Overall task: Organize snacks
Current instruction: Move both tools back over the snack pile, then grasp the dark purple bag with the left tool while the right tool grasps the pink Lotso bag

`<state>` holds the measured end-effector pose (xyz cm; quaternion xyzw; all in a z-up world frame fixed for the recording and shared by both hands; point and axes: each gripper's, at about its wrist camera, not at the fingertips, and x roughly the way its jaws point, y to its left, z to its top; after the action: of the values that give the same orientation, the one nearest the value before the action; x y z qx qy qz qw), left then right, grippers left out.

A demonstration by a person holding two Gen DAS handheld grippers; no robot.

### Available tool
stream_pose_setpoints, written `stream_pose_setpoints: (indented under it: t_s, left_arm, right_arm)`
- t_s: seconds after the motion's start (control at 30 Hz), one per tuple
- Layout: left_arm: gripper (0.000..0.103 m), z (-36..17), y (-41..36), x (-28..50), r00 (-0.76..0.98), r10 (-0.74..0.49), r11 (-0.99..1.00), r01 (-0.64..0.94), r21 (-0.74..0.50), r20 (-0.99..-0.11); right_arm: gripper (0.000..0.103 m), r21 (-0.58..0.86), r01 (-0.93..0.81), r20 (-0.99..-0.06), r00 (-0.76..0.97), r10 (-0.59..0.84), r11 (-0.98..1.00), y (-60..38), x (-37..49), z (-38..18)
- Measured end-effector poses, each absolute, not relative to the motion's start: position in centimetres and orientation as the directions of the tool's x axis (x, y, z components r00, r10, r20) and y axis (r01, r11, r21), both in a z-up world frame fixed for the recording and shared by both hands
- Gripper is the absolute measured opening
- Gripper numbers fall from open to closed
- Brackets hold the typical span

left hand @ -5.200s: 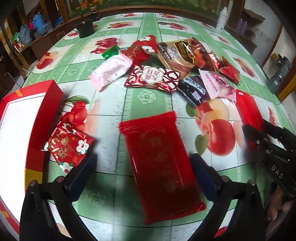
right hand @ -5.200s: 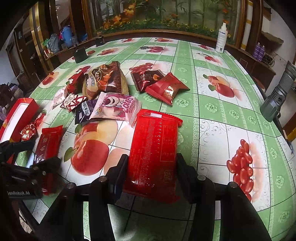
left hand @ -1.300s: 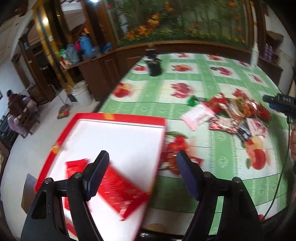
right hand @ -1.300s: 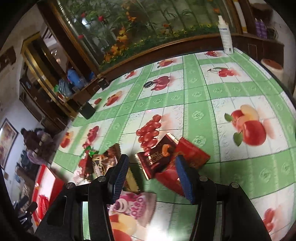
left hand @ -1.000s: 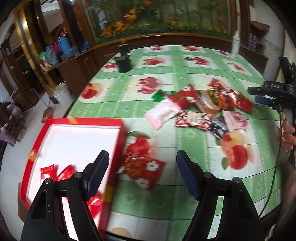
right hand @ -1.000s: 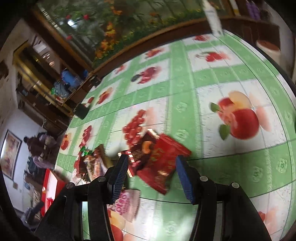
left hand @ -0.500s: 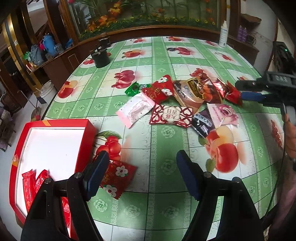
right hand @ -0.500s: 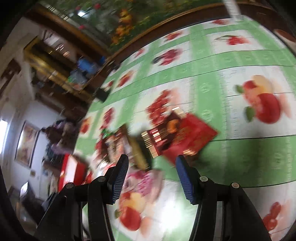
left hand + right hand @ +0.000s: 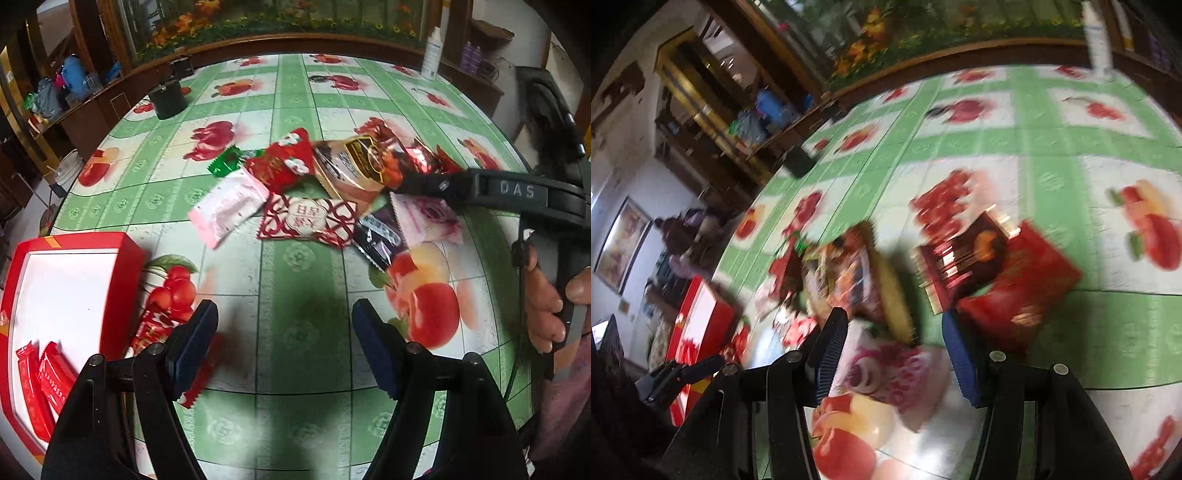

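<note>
My left gripper (image 9: 284, 332) hangs open and empty over the green fruit-print tablecloth. A red flowered packet (image 9: 157, 326) lies by its left finger, beside the red box (image 9: 74, 242), which holds red packets (image 9: 33, 376). Further back is the snack pile: a pink packet (image 9: 229, 210), a red lattice packet (image 9: 306, 221), a brown bag (image 9: 354, 166). My right gripper (image 9: 892, 332) hovers over this pile, its jaws closing with nothing pressed; a pink cartoon packet (image 9: 886, 373) and the brown bag (image 9: 882, 284) lie below them. A red packet (image 9: 1023, 284) lies to its right.
A black pot (image 9: 168, 99) and a white bottle (image 9: 432, 59) stand near the table's far edge. A hand (image 9: 543, 295) grips the right tool's handle at the right. Wooden cabinets ring the table; a person (image 9: 683, 229) sits far off.
My left gripper has swung from above the red box to over the table and sunk lower. My right gripper has slid left across the pile and rolled, its jaws a little narrower.
</note>
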<state>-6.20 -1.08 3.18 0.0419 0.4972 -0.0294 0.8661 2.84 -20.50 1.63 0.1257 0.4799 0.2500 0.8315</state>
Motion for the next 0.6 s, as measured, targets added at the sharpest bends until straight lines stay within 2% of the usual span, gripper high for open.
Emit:
stream_pose_setpoints:
  t_s: [0.07,0.17,0.27,0.37,0.6]
  left_arm:
    - [0.075,3.4,-1.0,-6.4,0.510,-0.006,0.995,0.090,0.046,-0.860]
    - [0.075,3.8,-0.7,-6.6,0.527,0.006,0.994,0.088,0.061,-0.850]
    - [0.075,4.0,-0.7,-6.8,0.535,0.017,0.991,0.101,0.084,-0.845]
    - [0.075,4.0,-0.6,-6.8,0.535,0.012,0.990,0.113,0.086,-0.845]
    - [0.075,3.8,0.2,-7.6,0.517,-0.004,0.984,0.155,0.089,-0.856]
  right_arm:
    - [0.047,0.514,-0.342,-0.732,0.303,0.610,0.786,-19.9,2.9,1.2]
    - [0.047,0.597,-0.431,-0.698,0.135,0.703,0.677,-19.4,2.1,1.6]
    - [0.049,0.545,-0.454,-0.711,0.197,0.675,0.705,-20.3,1.6,2.8]
    - [0.049,0.525,-0.461,-0.732,0.184,0.656,0.715,-20.4,1.0,2.8]
    - [0.051,0.346,-0.690,-0.772,0.176,0.611,0.635,-16.5,-3.3,4.1]
